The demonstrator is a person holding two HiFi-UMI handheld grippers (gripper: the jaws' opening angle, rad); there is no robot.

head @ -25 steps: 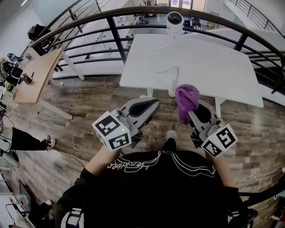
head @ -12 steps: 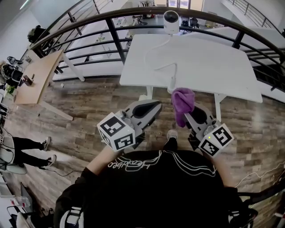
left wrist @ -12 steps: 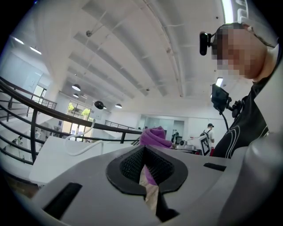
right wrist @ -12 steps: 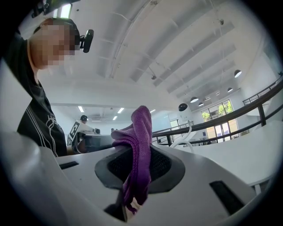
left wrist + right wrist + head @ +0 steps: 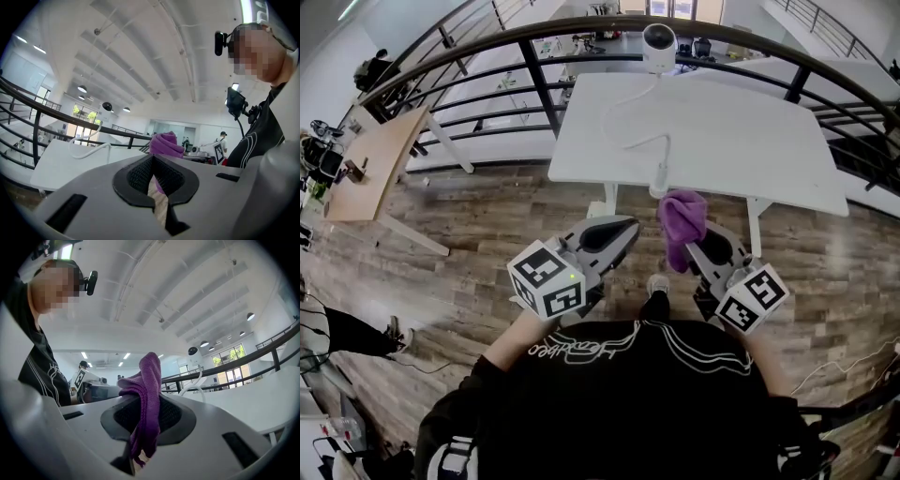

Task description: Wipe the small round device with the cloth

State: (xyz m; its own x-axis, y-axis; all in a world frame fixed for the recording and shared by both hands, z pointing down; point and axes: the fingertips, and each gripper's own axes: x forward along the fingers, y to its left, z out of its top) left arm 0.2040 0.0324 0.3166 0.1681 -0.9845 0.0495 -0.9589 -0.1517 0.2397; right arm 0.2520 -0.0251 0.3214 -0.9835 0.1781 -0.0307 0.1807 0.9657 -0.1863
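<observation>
1. At the bottom of the head view is the person's black shirt. Both forearms reach forward over a wood floor.
2. The left gripper is held in front of the body, short of the table. Its jaws are pressed together with nothing between them. It points forward and to the right, towards the other gripper.
3. The right gripper is level with it and near it on the right, also short of the table. Its jaws are clamped on a purple cloth. The cloth is bunched up above the pads, and a loose end hangs down through them.
4. In the head view the bunched top of the cloth sits just at the table's near edge. Whether it touches the edge cannot be told.
5. The white table is next. A white cable starts near the near edge, close to the cloth. It loops across the top towards the far side.
6. The device stands upright at the table's far edge, where the cable ends. It is small, round and white with a dark face, and it is well apart from both grippers and the cloth.
7. A black railing curves round behind the table.
8. Far left is a wooden desk. Below it a bystander's leg shows at the frame edge.
</observation>
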